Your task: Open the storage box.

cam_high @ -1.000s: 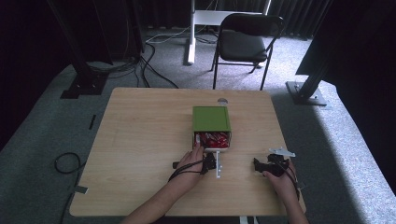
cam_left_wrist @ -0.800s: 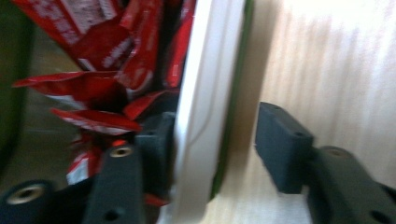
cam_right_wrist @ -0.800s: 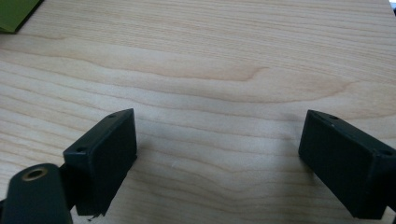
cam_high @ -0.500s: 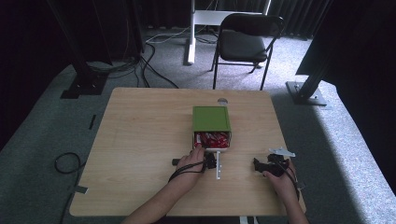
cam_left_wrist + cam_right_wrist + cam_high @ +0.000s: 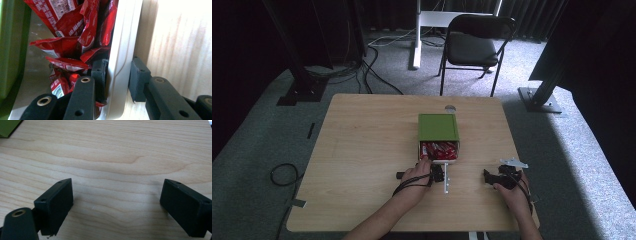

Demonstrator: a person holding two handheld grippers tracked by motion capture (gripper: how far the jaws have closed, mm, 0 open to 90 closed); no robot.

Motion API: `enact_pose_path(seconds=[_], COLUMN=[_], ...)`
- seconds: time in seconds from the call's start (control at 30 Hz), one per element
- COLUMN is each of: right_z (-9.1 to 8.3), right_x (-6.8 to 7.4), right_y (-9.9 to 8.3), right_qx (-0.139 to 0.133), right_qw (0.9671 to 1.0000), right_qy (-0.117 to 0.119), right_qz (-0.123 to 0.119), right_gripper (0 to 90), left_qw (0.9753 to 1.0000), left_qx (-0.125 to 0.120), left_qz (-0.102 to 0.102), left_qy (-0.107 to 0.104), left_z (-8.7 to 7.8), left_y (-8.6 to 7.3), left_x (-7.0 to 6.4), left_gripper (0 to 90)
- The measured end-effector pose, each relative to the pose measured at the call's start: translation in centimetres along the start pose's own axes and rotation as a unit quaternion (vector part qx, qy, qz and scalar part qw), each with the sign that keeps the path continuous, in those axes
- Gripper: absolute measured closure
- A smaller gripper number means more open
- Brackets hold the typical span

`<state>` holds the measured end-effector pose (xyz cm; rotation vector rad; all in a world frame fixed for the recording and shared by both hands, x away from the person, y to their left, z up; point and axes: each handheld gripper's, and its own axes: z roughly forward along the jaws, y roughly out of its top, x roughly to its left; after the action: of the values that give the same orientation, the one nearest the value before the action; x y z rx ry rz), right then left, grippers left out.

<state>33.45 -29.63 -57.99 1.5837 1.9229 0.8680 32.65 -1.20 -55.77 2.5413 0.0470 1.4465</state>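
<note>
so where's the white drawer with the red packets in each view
High view: the white drawer sits pulled out below the green box, mid-table, just above the left gripper.
Left gripper view: its white front wall runs up the centre between the jaws, red packets to its left.
Right gripper view: drawer not in it; bare table.
Shared landmark: the green box, top left corner.

Glossy red foil packets (image 5: pixel 75 22); smooth white plastic drawer (image 5: pixel 122 50); matt wood table (image 5: pixel 125 152).
</note>
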Motion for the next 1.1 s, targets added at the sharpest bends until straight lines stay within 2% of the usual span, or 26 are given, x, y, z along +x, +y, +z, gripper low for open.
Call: enact_pose_path(seconds=[0.47, 0.5, 0.73, 0.87, 1.1], right_z=[0.0, 0.0, 0.0, 0.0, 0.0], right_x=[0.0, 0.0, 0.0, 0.0, 0.0], right_y=[0.0, 0.0, 0.0, 0.0, 0.0], right_qx=[0.0, 0.0, 0.0, 0.0, 0.0], right_qw=[1.0, 1.0, 1.0, 1.0, 1.0], right_qy=[0.0, 0.0, 0.0, 0.0, 0.0], right_qz=[0.0, 0.0, 0.0, 0.0, -0.001], right_gripper=[10.8, 10.8, 10.8, 10.8, 10.8], left_qw=[0.9998, 0.9998, 0.9997, 0.9997, 0.9996], left_qx=[-0.004, -0.002, -0.002, -0.008, -0.009], left_qz=[-0.006, -0.001, -0.003, -0.009, -0.007], left_qy=[-0.017, -0.018, -0.025, -0.023, -0.025], left_z=[-1.7, -1.9, -2.6, -2.9, -3.7], left_y=[0.1, 0.2, 0.2, 0.1, 0.1], left_x=[-0.8, -0.8, -1.1, -1.3, -1.8], left_gripper=[71.0, 71.1, 71.2, 71.1, 71.1])
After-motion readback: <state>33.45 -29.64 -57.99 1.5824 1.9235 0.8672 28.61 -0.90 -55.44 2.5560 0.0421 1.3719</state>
